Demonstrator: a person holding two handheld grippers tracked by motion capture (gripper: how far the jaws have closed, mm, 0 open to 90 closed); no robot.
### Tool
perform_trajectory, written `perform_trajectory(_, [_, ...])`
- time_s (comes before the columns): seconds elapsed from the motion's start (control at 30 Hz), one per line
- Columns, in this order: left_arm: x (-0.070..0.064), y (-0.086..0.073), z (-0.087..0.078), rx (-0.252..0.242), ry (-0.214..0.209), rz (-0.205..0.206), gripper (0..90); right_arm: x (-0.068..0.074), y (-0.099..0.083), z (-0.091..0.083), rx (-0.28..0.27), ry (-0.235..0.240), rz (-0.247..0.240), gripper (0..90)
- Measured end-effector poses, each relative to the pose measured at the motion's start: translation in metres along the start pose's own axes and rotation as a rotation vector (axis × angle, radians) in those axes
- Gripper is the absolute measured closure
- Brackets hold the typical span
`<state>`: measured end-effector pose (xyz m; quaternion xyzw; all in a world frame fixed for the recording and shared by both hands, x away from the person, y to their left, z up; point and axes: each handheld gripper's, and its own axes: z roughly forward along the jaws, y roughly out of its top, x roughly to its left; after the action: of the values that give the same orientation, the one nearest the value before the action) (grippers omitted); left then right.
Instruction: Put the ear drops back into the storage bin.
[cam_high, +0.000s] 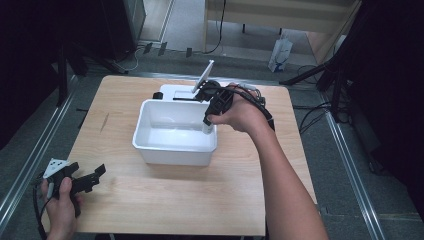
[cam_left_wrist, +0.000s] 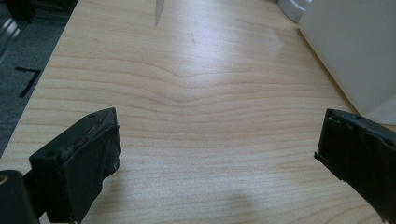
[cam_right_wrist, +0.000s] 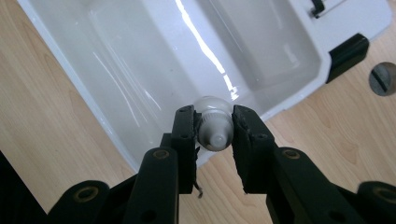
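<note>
The right gripper (cam_right_wrist: 215, 133) is clenched on a small light bulb (cam_right_wrist: 214, 125), its base pointing back toward the camera and its glass dome toward the white tub (cam_high: 150, 142). In the high view it hangs over the tub's rim at about 3 o'clock. The step looks like placing the bulb inside, so lower it close to the tub floor before letting go, since glass dropped from rim height could crack or roll. The tub looks empty, only glare on its floor. The left gripper (cam_high: 82, 181) rests released at the table's (cam_high: 200, 200) 8 o'clock corner, holding nothing
</note>
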<state>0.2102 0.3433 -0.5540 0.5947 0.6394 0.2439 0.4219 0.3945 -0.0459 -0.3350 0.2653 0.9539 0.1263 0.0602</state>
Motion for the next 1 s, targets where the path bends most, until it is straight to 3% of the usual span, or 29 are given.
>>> perform_trajectory(0.2, [-0.001,0.000,0.001,0.001,0.007,0.003,0.4,0.001,0.001,0.018,0.007,0.019,-0.053,71.9])
perform_trajectory(0.37, [-0.003,0.000,0.001,0.005,0.013,0.013,0.4,0.001,0.001,0.026,0.023,-0.025,-0.108,71.9])
perform_trajectory(0.6, [-0.002,0.000,0.000,-0.005,0.004,0.005,0.4,0.002,-0.004,0.037,0.023,-0.041,-0.172,71.9])
perform_trajectory(0.63, [-0.002,0.000,0.000,-0.004,0.004,0.007,0.4,0.004,-0.006,0.043,0.033,-0.040,-0.208,71.9])
perform_trajectory(0.83, [-0.003,0.000,0.000,-0.002,0.009,0.013,0.4,0.007,-0.008,0.057,0.070,-0.063,-0.280,71.8])
perform_trajectory(1.0, [-0.003,0.000,0.000,-0.002,0.010,0.013,0.4,0.005,-0.009,0.067,0.081,-0.062,-0.290,71.8])
